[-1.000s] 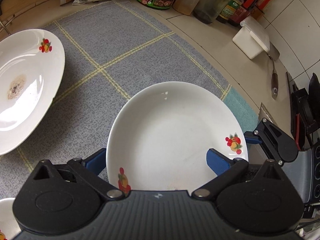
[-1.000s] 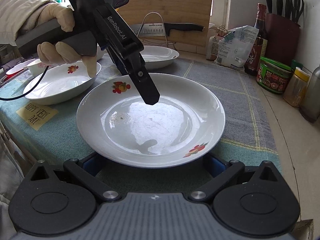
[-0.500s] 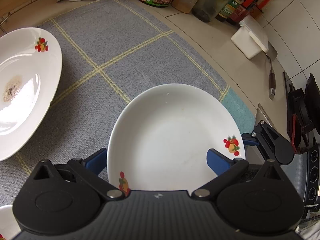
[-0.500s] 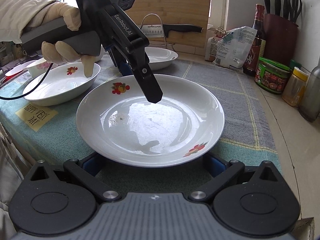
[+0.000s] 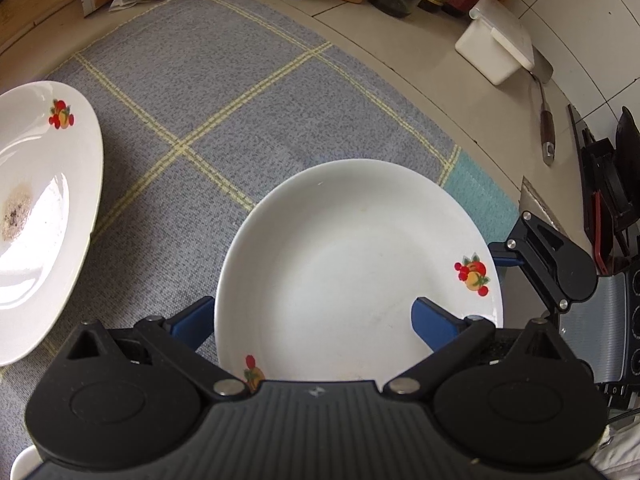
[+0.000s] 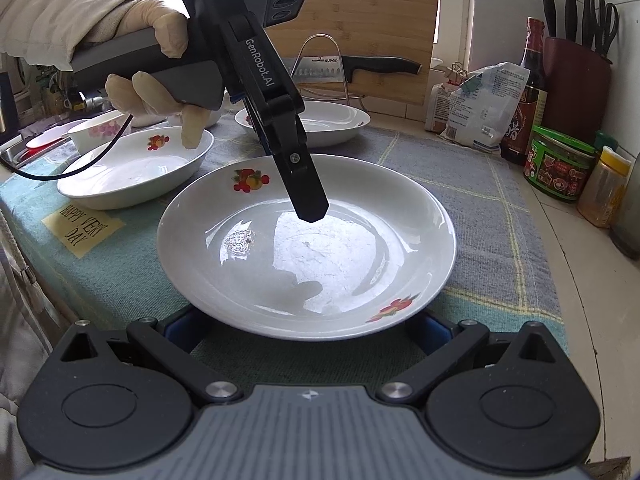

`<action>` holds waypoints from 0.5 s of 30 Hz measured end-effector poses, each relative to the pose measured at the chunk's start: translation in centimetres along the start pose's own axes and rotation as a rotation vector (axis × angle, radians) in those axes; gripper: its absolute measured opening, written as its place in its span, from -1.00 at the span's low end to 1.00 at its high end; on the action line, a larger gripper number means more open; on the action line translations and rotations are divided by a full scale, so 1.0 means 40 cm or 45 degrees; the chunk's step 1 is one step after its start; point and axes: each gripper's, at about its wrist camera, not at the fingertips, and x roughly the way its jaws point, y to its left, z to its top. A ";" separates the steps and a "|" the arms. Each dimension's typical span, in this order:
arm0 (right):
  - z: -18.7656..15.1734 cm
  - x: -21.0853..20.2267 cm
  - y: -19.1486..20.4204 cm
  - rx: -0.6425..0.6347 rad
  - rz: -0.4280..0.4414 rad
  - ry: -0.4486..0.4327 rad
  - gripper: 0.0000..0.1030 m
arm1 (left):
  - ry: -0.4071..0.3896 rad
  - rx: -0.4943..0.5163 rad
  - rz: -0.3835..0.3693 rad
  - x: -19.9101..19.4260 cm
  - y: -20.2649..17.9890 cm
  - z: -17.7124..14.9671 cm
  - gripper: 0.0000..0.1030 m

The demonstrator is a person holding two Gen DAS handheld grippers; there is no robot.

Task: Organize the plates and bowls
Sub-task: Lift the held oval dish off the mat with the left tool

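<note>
Nearest you, the right gripper sits low at the cloth's near edge, its blue fingers spread wide, one on each side of the plate's near rim and partly tucked under it. Nothing is clamped between them.

The plate lies flat on the grey checked cloth, white and glossy, with a fruit decal near its far-left rim and another near its near-right rim. A few small specks sit in its well.

Your left gripper hangs over that plate from the far left, tip pointing down above the well. From this side its jaws overlap and you cannot tell their gap; its own camera settles it: the blue fingers stand apart, one over the plate and one beside its rim, holding nothing. In that same view the right gripper shows only as a black linkage at the plate's right edge. Your gloved left hand wraps the grey handle, cable trailing down to the left.

Left of the plate, close but apart, sits a second plate, clean here. Farther back is a third, which the left camera shows with a brownish smear in its well. Small bowls stand at the far left.

Along the back are a cutting board with a cleaver on a wire stand, a bag, bottles and jars, and a knife block.
</note>
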 end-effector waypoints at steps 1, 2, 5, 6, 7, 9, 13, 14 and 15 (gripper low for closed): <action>0.001 0.000 0.000 -0.001 0.001 0.002 1.00 | 0.003 0.000 -0.002 0.000 0.001 0.001 0.96; 0.002 0.001 0.001 -0.001 0.001 0.006 1.00 | 0.010 0.005 -0.004 0.001 0.001 0.003 0.96; 0.003 -0.001 0.004 -0.004 0.002 0.017 1.00 | 0.025 0.021 -0.008 0.003 0.001 0.006 0.95; 0.004 -0.001 0.004 -0.004 0.003 0.020 1.00 | 0.030 0.026 -0.010 0.004 0.001 0.007 0.94; 0.004 0.000 0.003 -0.003 0.003 0.023 1.00 | 0.034 0.032 -0.011 0.004 0.001 0.008 0.94; 0.007 0.001 0.002 0.000 0.000 0.030 1.00 | 0.037 0.040 -0.011 0.005 0.000 0.013 0.89; 0.010 0.001 0.002 0.002 -0.006 0.040 1.00 | 0.042 0.056 -0.011 0.003 -0.002 0.015 0.75; 0.010 0.000 0.002 0.002 -0.007 0.043 1.00 | 0.043 0.057 -0.017 0.001 -0.002 0.015 0.73; 0.011 0.000 0.003 0.001 -0.008 0.046 1.00 | 0.044 0.061 -0.023 0.001 -0.002 0.015 0.71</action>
